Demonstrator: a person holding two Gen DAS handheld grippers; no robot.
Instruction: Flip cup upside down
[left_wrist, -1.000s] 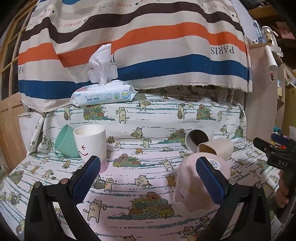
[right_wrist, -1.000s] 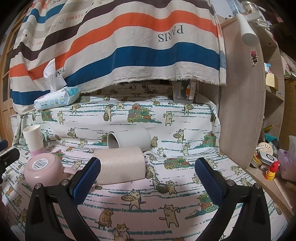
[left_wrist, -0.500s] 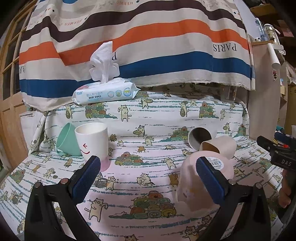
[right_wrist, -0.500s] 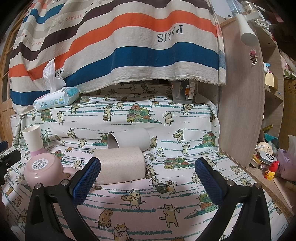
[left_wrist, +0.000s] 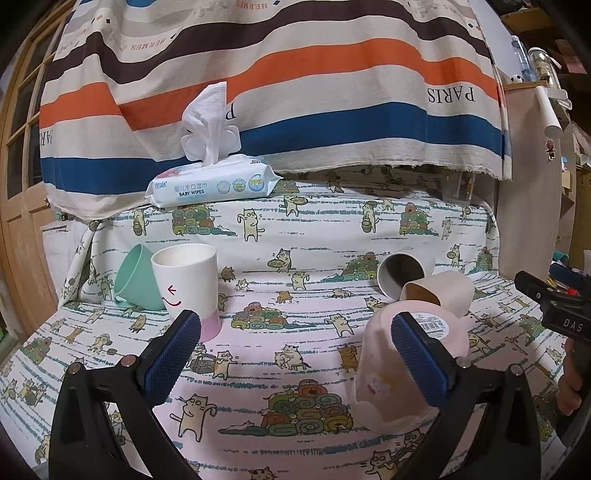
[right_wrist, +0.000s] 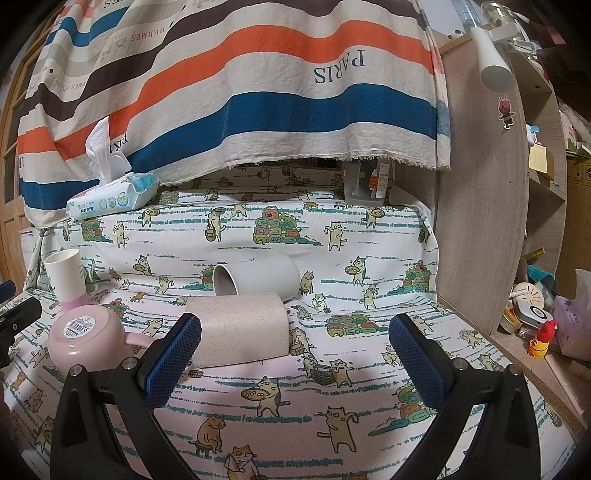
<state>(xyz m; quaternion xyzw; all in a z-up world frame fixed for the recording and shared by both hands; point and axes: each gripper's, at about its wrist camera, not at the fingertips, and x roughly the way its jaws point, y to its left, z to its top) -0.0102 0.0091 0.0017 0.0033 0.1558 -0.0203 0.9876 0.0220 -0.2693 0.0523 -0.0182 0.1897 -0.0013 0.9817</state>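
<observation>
Your left gripper (left_wrist: 295, 354) and right gripper (right_wrist: 295, 354) both hang with fingers spread wide, holding nothing. The speckled beige plastic cup (right_wrist: 238, 332) lies on its side on the cat-print cloth (right_wrist: 332, 387), touching the grey mug (right_wrist: 258, 278) lying behind it.

Cloth, plastic and wood, mostly matt

A printed cotton-like cloth (right_wrist: 369, 387) is covering the table; the beige cup (right_wrist: 240, 334) is looking speckled and matt, the pink cup (left_wrist: 391, 376) smooth plastic, the wipes pack (left_wrist: 214, 184) glossy film; the fingers (right_wrist: 173, 358) are showing textured blue pads; the shelf panel (right_wrist: 480, 221) is looking wood-grained.
</observation>
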